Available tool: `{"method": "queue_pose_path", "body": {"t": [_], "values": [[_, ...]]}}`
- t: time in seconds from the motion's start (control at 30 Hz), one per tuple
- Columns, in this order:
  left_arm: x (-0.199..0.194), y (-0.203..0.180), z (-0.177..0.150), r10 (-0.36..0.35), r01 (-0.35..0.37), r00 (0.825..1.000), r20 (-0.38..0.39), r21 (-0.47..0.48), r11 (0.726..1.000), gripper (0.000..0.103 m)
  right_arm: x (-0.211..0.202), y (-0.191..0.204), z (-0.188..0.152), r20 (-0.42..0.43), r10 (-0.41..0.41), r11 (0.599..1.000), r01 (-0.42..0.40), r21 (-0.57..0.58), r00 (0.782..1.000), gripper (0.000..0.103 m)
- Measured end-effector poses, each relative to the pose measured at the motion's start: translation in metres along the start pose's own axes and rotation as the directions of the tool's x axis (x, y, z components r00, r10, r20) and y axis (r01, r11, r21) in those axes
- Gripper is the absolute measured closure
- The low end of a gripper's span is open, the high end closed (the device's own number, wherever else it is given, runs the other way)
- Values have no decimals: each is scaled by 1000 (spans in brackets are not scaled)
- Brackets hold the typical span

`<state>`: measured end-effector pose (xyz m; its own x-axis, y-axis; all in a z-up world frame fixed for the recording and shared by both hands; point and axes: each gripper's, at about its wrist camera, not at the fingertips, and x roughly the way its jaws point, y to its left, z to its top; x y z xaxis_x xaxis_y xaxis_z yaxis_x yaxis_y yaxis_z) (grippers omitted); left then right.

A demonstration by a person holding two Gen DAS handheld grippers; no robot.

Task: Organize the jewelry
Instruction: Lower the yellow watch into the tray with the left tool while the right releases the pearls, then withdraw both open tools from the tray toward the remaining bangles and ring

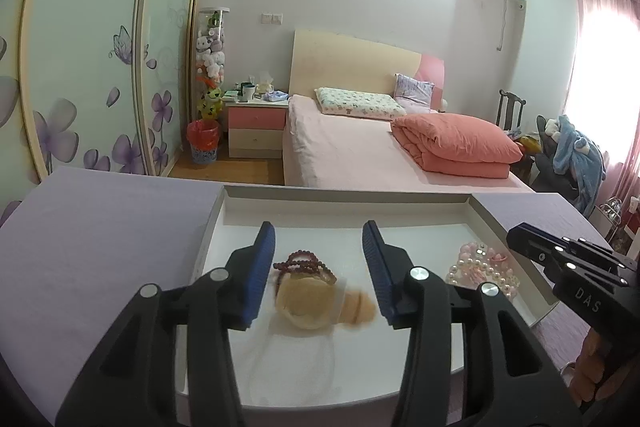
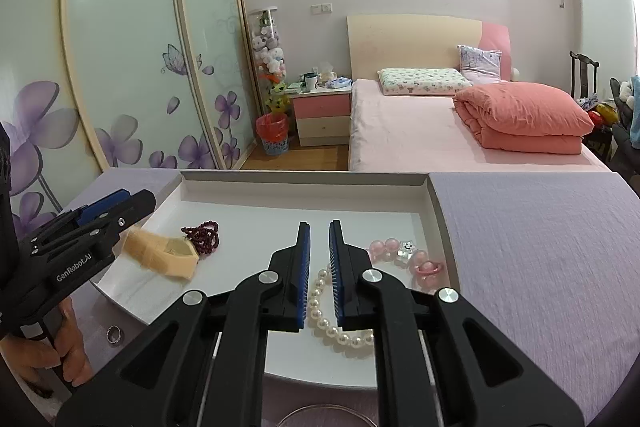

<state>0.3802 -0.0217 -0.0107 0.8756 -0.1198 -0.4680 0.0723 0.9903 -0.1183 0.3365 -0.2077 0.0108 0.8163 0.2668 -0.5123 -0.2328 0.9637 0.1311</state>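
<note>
Mostly done: tan pouch (image 1: 308,301), red beads (image 2: 204,234), pearls (image 2: 326,311) & pink bits (image 2: 408,257) in tray (image 2: 304,183); ring (image 2: 114,334) still outside; left gripper (image 1: 318,247) wide & empty, right gripper (image 2: 319,239) narrow, empty

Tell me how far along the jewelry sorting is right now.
Done: the dark red bead bracelet, pearl strand and pink bead bracelet lie in the white tray. In hand: nothing clearly; the left gripper stands open around a blurred tan piece, and the right gripper is shut above the pearls. Left: a ring on the purple cloth outside the tray.
</note>
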Motion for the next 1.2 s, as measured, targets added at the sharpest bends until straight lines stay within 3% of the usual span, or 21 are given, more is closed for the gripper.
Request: {"method": "queue_pose_path", "body": {"t": [0.77, 1.2], "values": [[-3, 7, 0, 10, -10, 1000, -1, -21, 1000, 51, -8, 10, -2, 7, -4, 1000, 4, -26, 1000, 92], [-49, 31, 9, 58, -56, 997, 48, -42, 998, 49, -52, 2, -19, 2, -42, 999, 42, -31, 999, 92]]}}
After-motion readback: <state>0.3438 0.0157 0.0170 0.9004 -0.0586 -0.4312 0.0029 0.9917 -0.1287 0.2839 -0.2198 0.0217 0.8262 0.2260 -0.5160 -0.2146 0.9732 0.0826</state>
